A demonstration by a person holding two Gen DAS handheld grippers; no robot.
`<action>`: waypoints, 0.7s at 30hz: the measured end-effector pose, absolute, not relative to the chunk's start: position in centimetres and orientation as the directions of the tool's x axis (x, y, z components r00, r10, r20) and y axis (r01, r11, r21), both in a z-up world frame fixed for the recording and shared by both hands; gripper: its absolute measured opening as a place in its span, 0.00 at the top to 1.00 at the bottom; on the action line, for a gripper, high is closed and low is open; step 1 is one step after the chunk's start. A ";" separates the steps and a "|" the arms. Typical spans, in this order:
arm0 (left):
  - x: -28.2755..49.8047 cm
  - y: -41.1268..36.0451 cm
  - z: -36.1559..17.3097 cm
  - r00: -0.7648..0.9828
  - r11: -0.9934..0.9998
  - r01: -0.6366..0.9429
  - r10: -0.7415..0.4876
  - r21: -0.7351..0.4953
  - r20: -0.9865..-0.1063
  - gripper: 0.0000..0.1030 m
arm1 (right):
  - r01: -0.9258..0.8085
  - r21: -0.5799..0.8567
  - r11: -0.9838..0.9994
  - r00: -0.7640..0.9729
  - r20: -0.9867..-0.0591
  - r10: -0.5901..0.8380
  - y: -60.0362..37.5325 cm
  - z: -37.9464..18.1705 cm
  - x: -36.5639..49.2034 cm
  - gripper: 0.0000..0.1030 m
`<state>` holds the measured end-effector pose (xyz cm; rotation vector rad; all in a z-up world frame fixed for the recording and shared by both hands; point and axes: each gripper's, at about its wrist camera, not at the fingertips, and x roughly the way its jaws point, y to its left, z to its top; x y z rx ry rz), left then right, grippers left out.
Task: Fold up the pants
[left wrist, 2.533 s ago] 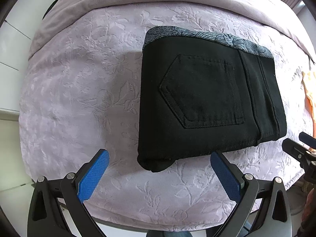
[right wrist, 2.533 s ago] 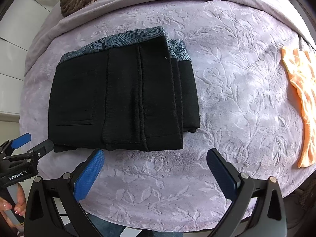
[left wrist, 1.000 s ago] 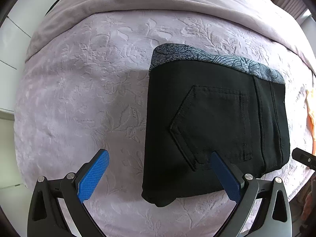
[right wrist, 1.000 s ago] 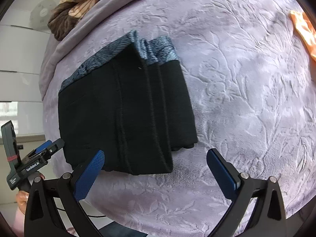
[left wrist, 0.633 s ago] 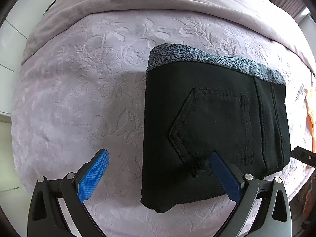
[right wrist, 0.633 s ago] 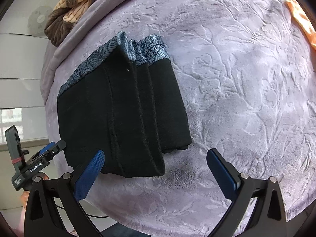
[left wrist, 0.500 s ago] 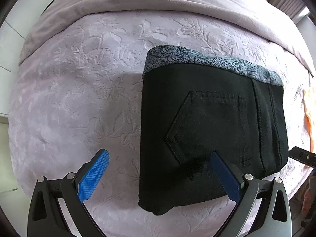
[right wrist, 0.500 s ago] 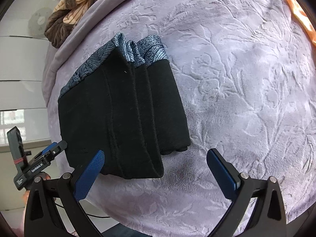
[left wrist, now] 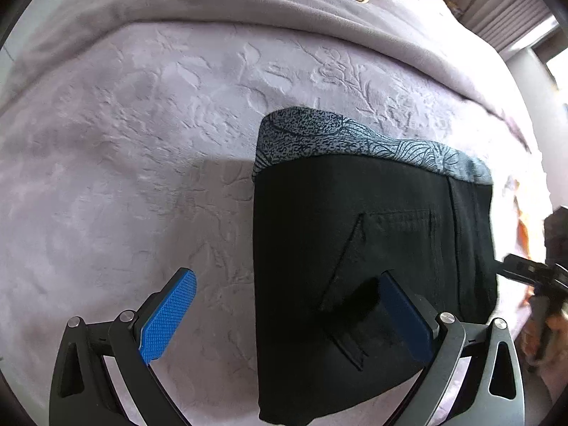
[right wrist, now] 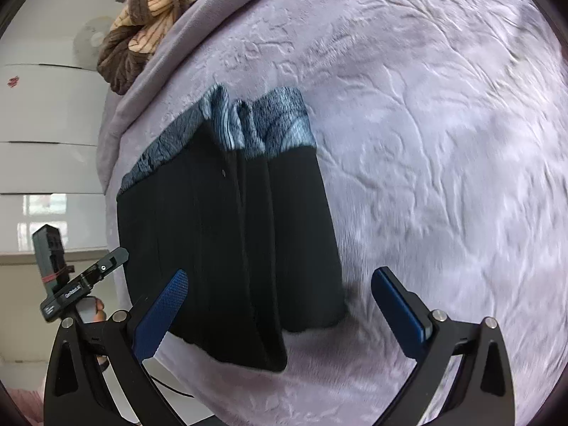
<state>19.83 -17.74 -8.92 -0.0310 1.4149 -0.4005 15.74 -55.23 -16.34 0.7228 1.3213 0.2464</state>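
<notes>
Two grippers hang over a bed with the pants (left wrist: 369, 248) folded into a compact black stack on the mauve embossed blanket (left wrist: 149, 135). At the far left of the right wrist view, the left gripper (right wrist: 83, 282) shows only as a black body beside the stack's left edge, with a fingertip of the person's hand (right wrist: 97, 307) under it. In its own view the left gripper (left wrist: 284, 316) has its fingers spread wide: the left pad (left wrist: 168, 314) sits over bare blanket, the right pad (left wrist: 404, 314) over the back pocket (left wrist: 387, 266). A grey patterned waistband (left wrist: 348, 142) lines the stack's far edge. The right gripper (right wrist: 280, 312) is likewise wide apart, straddling the stack's near right corner. Farther right in the left wrist view, an orange cloth (left wrist: 522, 227) lies past the pants. A brown striped garment (right wrist: 152, 17) is bunched at the far edge.
</notes>
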 end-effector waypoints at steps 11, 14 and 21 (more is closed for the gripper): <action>21.1 -20.0 -12.1 0.006 0.841 0.328 -0.458 -0.431 -0.889 0.00 | 0.107 0.817 0.566 0.240 -0.574 0.783 -55.6 -19.4 19.5 0.00; 21.2 -20.6 -12.2 0.023 0.839 0.346 -0.455 -0.420 -0.890 0.00 | 0.067 0.821 0.567 0.205 -0.567 0.797 -54.4 -19.9 20.9 0.00; 21.0 -21.9 -12.2 0.051 0.863 0.346 -0.408 -0.367 -0.911 0.00 | 0.064 0.799 0.598 0.162 -0.600 0.784 -53.3 -20.9 20.4 0.00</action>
